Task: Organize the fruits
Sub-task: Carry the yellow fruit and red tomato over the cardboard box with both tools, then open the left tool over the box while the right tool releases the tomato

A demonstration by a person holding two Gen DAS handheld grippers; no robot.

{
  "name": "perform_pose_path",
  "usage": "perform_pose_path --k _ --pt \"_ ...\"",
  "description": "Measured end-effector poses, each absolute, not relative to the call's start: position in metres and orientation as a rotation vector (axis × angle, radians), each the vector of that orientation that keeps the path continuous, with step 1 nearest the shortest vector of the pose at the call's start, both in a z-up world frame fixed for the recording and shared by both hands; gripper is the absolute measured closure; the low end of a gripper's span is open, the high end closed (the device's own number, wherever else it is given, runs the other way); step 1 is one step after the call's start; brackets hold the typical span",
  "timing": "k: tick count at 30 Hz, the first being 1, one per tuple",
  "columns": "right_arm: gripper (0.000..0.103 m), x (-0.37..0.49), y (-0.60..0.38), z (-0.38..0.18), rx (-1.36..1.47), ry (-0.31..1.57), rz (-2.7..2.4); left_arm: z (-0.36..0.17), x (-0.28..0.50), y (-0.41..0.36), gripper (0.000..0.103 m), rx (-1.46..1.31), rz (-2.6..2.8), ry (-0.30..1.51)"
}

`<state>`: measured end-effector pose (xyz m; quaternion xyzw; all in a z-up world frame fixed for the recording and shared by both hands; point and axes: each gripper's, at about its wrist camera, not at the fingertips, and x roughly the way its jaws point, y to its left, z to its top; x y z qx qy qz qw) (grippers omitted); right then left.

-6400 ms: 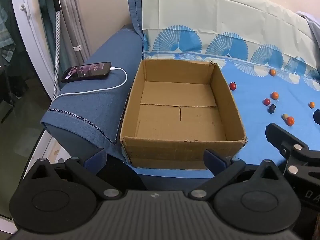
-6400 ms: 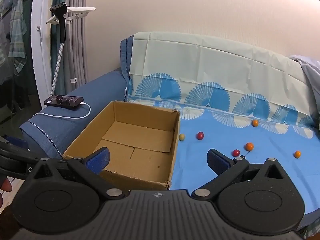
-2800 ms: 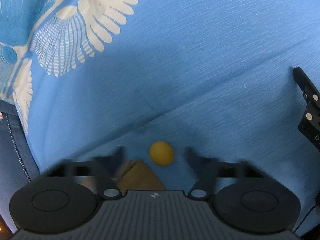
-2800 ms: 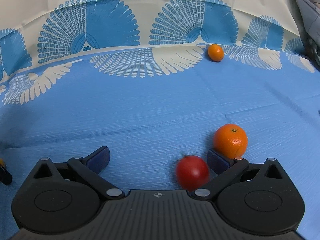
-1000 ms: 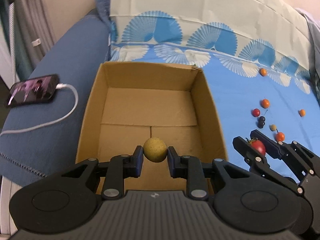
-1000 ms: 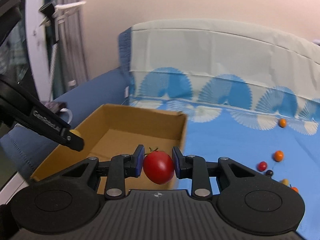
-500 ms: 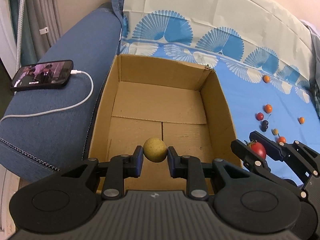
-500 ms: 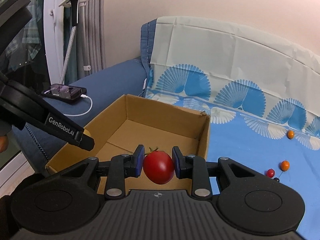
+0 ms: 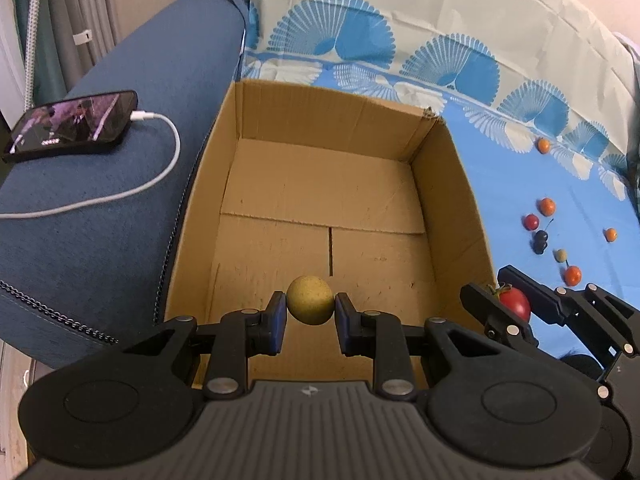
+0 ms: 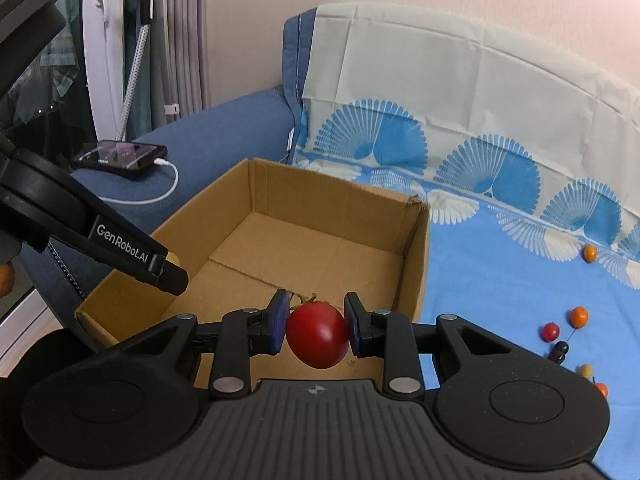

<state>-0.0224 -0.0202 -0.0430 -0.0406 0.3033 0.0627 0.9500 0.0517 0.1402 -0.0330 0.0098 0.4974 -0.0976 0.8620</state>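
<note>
cardboard box (image 9: pixel 444 184): matt brown corrugated paper, rough torn corner | yellow fruit (image 9: pixel 310 300): dull, finely speckled skin | tomato (image 10: pixel 317 334): smooth glossy red skin | left gripper (image 9: pixel 310 318): matt black plastic, ribbed grey body, metal rivets | sofa arm (image 9: pixel 120 200): blue woven cloth | sheet (image 9: pixel 500 168): thin creased printed cloth | phone (image 9: pixel 72 126): glossy screen, upper left

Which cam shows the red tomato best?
Right wrist: the red tomato sits large and central, clamped in the right gripper, stem visible. Left wrist shows it small at the right edge, partly hidden behind that gripper's fingers.
</note>
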Motion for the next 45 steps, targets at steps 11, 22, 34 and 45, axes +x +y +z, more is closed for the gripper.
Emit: perform_pose_path --k 11,22,34,45 --pt "0.072 -0.009 -0.021 -0.064 -0.083 0.682 0.126 -0.063 0.068 0.137 0.074 0.033 -0.188 1.104" --pt "0.072 0.005 -0.020 -0.084 -0.085 0.740 0.128 -0.094 0.085 0.135 0.074 0.047 -0.176 1.164" --pt "0.072 0.017 -0.018 -0.102 -0.085 0.796 0.134 -0.123 0.100 0.131 0.074 0.067 -0.150 1.215" --pt "0.051 0.025 -0.019 -0.101 -0.082 0.796 0.120 -0.118 0.099 0.127 0.005 0.089 -0.160 1.151"
